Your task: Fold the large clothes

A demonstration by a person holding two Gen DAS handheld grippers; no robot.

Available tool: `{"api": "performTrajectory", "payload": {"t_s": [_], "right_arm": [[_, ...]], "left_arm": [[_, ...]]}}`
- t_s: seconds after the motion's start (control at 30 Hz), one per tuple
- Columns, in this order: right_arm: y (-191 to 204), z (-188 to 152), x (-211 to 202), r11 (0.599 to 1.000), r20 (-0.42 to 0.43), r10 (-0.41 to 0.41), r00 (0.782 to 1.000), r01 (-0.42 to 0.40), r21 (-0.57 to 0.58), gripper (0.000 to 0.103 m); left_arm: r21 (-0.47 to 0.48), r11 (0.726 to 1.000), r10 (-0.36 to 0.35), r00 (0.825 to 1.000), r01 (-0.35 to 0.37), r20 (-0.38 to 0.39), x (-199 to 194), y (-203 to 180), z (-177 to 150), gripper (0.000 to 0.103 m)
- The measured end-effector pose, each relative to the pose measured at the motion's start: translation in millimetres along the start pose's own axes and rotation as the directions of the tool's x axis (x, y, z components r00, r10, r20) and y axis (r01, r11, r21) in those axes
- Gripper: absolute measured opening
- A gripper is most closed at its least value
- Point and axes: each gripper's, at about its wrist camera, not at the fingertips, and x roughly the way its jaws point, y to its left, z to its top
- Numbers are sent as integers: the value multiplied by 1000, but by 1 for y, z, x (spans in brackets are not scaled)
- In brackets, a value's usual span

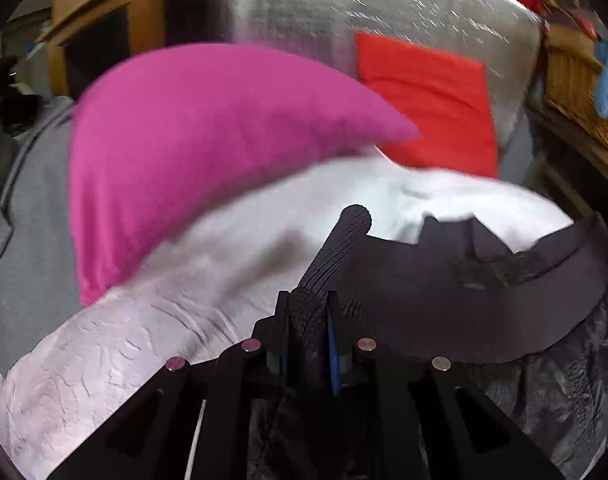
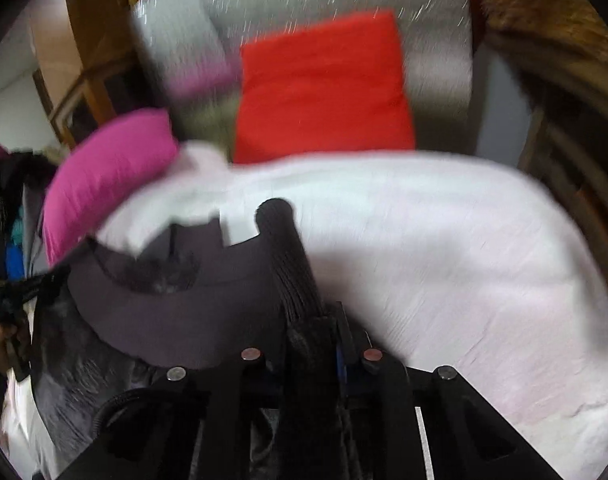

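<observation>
A large dark jacket [image 1: 444, 312] with a broad band along its edge lies bunched on pale bedding [image 1: 164, 300]. In the left wrist view my left gripper [image 1: 308, 300] is shut on a ribbed dark fold [image 1: 344, 240] of this jacket, which sticks up between the fingers. The right wrist view shows the same jacket [image 2: 176, 304] spreading to the left. There my right gripper [image 2: 328, 316] is shut on another ribbed fold [image 2: 292, 264]. Both views are blurred. The jacket's lower part hangs out of sight below the grippers.
A pink pillow [image 1: 208, 152] rests on the bedding behind the jacket. A folded red cloth [image 1: 428, 100] lies on a silver-grey surface [image 1: 384, 8] beyond. A wicker basket [image 1: 576, 80] stands at the right, a wooden cabinet [image 1: 104, 20] at the back left, grey fabric [image 1: 36, 200] at the left.
</observation>
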Motion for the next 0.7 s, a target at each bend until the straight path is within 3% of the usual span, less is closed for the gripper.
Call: {"api": "performTrajectory", "payload": {"t_s": [0.1, 0.23, 0.4, 0.47, 0.5, 0.53, 0.57, 0.63, 0.7], "right_arm": [[-6, 6, 21, 998, -15, -57, 998, 58, 38, 18], [-16, -10, 78, 989, -146, -126, 981, 137, 65, 17], [-28, -20, 93, 984, -180, -101, 978, 125, 126, 18], [-33, -17, 87, 983, -170, -51, 984, 79, 165, 22], [-35, -18, 83, 982, -158, -15, 987, 45, 185, 27], [-38, -17, 76, 978, -140, 20, 990, 10, 211, 43], [-42, -15, 68, 973, -114, 41, 993, -14, 231, 66], [-47, -12, 56, 967, -64, 66, 996, -48, 248, 75], [-48, -7, 55, 964, -63, 93, 994, -74, 254, 75]], "left_arm": [[-42, 999, 31, 998, -34, -53, 28, 0, 5, 17], [-60, 994, 79, 976, -93, -204, 77, 1, -9, 18], [-71, 993, 77, 972, -95, -223, 86, 8, -11, 21], [-94, 993, 52, 975, -74, -214, 82, 11, -8, 24], [-110, 993, 23, 980, -45, -198, 77, 13, -6, 26], [-134, 991, -14, 987, -7, -159, 67, 17, -3, 29], [-149, 989, -36, 991, 17, -128, 60, 21, -1, 32], [-158, 987, -49, 995, 36, -81, 49, 26, 4, 53], [-121, 991, -74, 992, 61, -104, 52, 22, 6, 55]]}}
